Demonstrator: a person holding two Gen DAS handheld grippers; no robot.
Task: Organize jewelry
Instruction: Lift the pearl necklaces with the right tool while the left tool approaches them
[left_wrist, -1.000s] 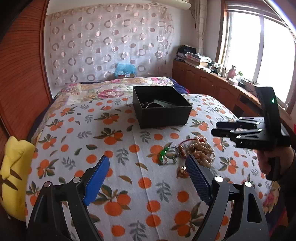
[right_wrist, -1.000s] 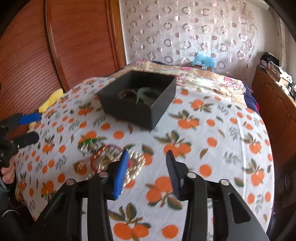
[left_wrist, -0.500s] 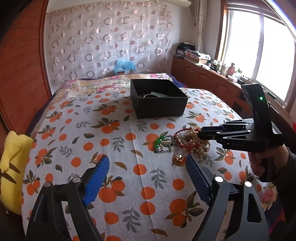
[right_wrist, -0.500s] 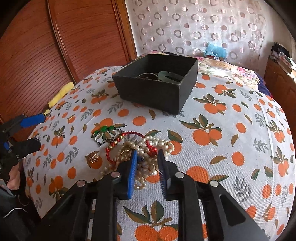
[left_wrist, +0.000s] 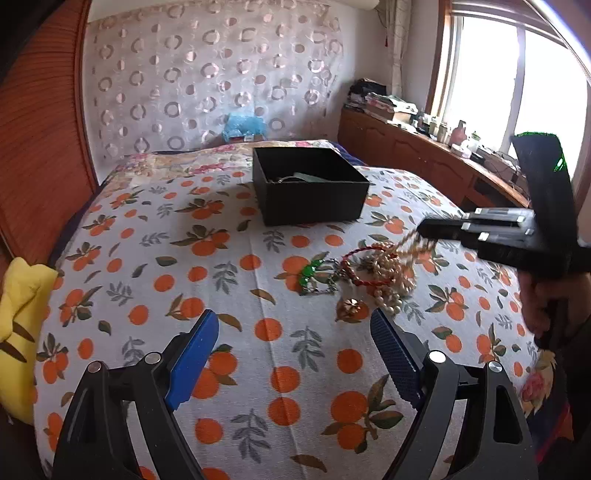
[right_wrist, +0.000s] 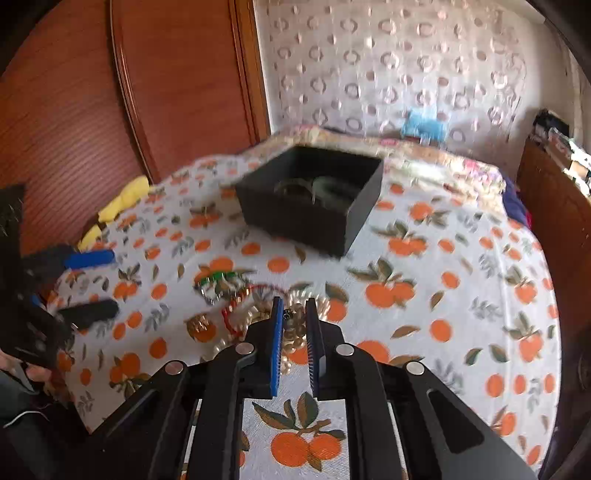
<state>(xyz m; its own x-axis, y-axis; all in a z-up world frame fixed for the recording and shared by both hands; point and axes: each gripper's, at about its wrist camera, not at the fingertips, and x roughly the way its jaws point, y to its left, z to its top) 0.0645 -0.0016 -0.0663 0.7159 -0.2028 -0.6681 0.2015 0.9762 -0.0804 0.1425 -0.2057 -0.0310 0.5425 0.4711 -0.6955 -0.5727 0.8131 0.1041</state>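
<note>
A black open box (left_wrist: 310, 188) stands on the bed with bangles inside; it also shows in the right wrist view (right_wrist: 310, 199). A pile of jewelry lies before it: a pearl necklace (left_wrist: 393, 273), a red bead bracelet (left_wrist: 356, 266), a green piece (left_wrist: 308, 271) and a gold brooch (left_wrist: 352, 308). My right gripper (right_wrist: 294, 314) is shut on the pearl necklace (right_wrist: 295, 325), lifting strands of it; it also shows in the left wrist view (left_wrist: 424, 230). My left gripper (left_wrist: 291, 339) is open and empty, short of the pile.
The bedspread (left_wrist: 221, 295) has an orange print. A yellow cushion (left_wrist: 18, 314) lies at the left edge. A wooden headboard (right_wrist: 110, 110) and curtain stand behind. A wooden sideboard (left_wrist: 424, 158) with clutter runs under the window on the right.
My right gripper has closed on the pearl necklace and started lifting it. My left gripper has stayed open and nearly still.
</note>
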